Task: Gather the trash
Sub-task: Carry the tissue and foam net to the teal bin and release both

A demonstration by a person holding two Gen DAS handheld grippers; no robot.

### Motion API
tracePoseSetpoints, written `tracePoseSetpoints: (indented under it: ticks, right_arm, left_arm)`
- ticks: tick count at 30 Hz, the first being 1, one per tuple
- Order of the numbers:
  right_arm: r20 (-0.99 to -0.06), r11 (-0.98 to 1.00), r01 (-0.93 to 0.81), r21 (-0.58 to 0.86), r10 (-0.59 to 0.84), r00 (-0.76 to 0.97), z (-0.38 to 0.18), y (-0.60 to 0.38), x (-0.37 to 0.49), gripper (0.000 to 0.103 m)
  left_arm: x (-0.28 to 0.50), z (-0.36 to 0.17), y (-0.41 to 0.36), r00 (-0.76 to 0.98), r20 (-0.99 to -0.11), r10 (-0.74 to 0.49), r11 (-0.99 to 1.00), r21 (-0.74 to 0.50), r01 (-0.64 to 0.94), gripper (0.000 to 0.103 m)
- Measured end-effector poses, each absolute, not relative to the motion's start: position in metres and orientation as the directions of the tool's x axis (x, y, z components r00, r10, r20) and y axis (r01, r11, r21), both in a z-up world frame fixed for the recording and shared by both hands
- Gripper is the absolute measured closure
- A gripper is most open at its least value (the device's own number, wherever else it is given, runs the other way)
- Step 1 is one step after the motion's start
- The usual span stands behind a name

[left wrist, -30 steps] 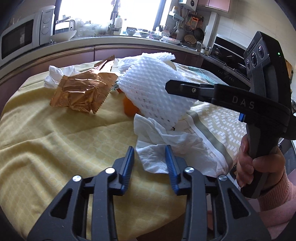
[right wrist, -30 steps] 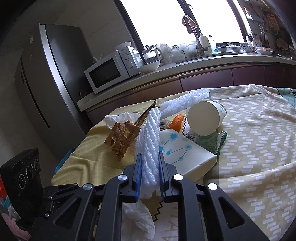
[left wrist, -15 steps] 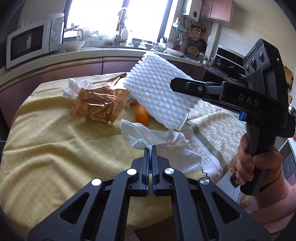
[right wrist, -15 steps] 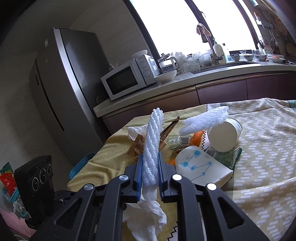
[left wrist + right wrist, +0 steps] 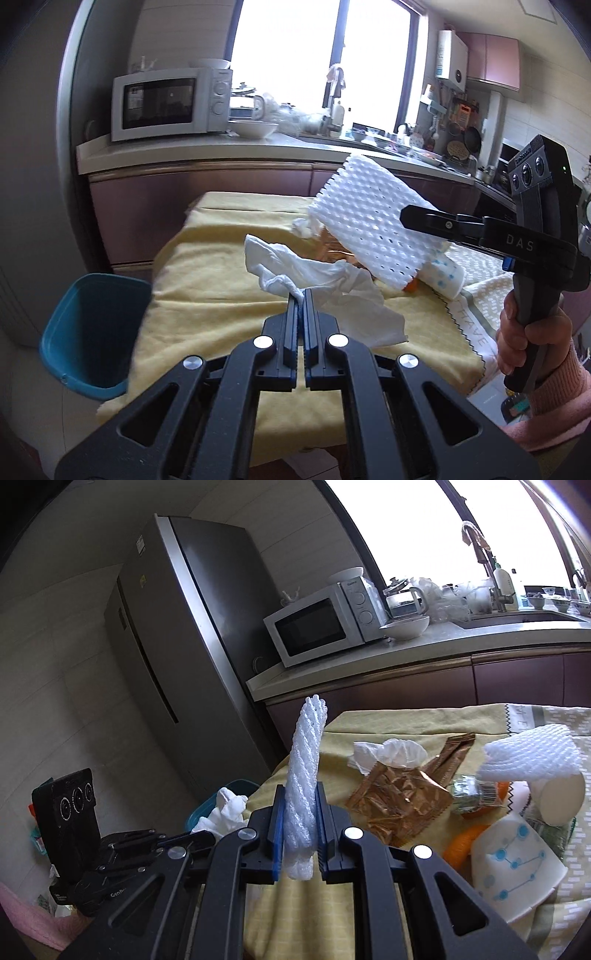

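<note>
My left gripper (image 5: 300, 295) is shut on a crumpled white tissue (image 5: 314, 273), which hangs lifted above the yellow tablecloth (image 5: 207, 295). My right gripper (image 5: 298, 801) is shut on a white foam fruit net (image 5: 304, 771), held edge-on and upright; in the left wrist view that foam net (image 5: 369, 236) spreads wide above the table. A blue bin (image 5: 92, 332) stands on the floor left of the table. In the right wrist view the tissue (image 5: 225, 808) and the left gripper's black body (image 5: 122, 849) show at lower left.
On the table lie a gold foil wrapper (image 5: 399, 801), another tissue (image 5: 391, 753), a second foam net (image 5: 532, 757) over a white cup (image 5: 561, 801), a dotted paper cup (image 5: 513, 871) and orange peel (image 5: 461, 845). A fridge (image 5: 192, 657), microwave (image 5: 317, 627) and counter stand behind.
My left gripper closed on the tissue and lifted it up and back from the table, bringing the blue bin into view. The right gripper rose and turned leftward with the foam net.
</note>
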State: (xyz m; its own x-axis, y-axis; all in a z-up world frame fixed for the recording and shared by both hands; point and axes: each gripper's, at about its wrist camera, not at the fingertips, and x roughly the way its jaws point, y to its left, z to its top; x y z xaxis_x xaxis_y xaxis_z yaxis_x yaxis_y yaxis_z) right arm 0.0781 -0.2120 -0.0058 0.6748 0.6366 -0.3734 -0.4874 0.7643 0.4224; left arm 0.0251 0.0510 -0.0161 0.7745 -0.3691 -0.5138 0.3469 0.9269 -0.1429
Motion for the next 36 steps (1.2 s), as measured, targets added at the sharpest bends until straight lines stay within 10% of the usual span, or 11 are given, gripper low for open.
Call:
tracePoseSetpoints:
  ticks: [18, 36]
  right_arm:
    - [-0.464, 0.596, -0.633, 0.494, 0.796, 0.387, -0.013, -0.051, 0.171, 0.089]
    - [-0.656, 0.666, -0.576, 0.474, 0.704, 0.273, -0.069, 0.038, 0.228, 0.087]
  left_arm:
    - [0.07, -0.046, 0.236, 0.81, -0.586, -0.001, 0.985, -0.141, -0.1, 0.1]
    - [0.143, -0.112, 0.265, 0.699, -0.713, 0.048, 0.976, -0.116, -0.186, 0.099]
